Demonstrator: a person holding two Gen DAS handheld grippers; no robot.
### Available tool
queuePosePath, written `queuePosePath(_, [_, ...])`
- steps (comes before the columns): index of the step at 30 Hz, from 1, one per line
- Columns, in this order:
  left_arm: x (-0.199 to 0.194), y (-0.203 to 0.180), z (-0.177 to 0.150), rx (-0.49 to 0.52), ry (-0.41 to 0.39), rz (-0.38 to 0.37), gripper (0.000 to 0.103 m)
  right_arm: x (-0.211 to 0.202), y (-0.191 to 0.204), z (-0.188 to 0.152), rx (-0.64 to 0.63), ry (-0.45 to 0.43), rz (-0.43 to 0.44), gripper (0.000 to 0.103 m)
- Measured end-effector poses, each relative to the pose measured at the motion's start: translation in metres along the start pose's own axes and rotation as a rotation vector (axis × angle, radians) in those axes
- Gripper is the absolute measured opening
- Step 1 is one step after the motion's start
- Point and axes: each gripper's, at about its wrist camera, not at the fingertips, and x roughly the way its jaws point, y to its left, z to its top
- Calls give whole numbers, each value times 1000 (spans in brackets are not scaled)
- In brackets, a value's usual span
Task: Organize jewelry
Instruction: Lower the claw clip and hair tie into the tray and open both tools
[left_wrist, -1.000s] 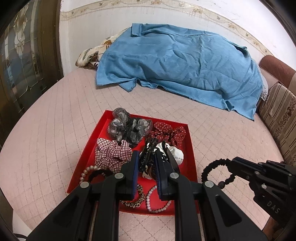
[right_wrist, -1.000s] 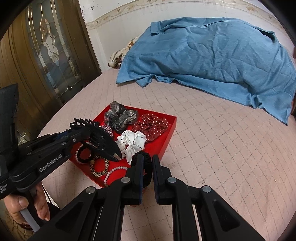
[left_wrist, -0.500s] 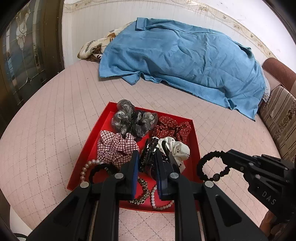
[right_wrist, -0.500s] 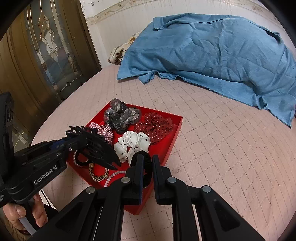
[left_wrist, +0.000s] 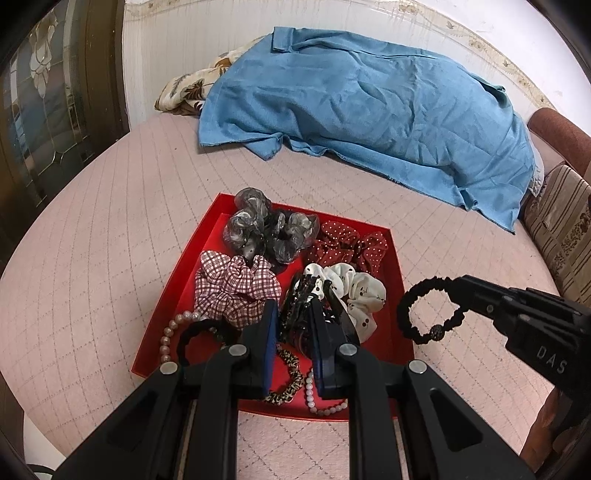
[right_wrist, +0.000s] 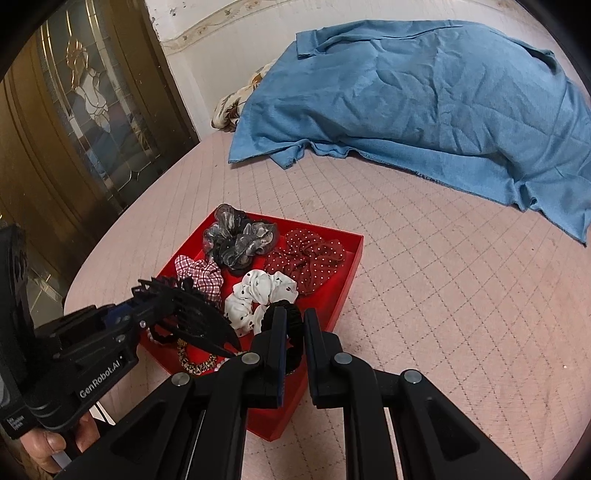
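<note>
Hair tie (left_wrist: 430, 311) pinched in right gripper (right_wrist: 291, 328); hair claw (right_wrist: 186, 312) clamped in left gripper (left_wrist: 293, 325). Lower each into a free spot of the red tray (left_wrist: 397, 273) before opening the fingers.

A home bedroom or living room.
A quilted pink mattress (left_wrist: 110, 229) fills the floor of the view. At its far end a blue sheet (left_wrist: 369, 110) covers bedding against a white wall (left_wrist: 166, 55); a stained-glass door (right_wrist: 85, 110) stands left, striped sofa cushions (left_wrist: 561, 221) right.
</note>
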Motion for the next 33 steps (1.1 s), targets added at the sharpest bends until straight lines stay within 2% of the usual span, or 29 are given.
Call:
queuePosePath(23, [27,3,-7,-5,82,21,16,34,-14,11,62,47,25,11])
queuePosePath(33, [35,1,-7,9,83,51,16,47,-19,12,58,57,17,11])
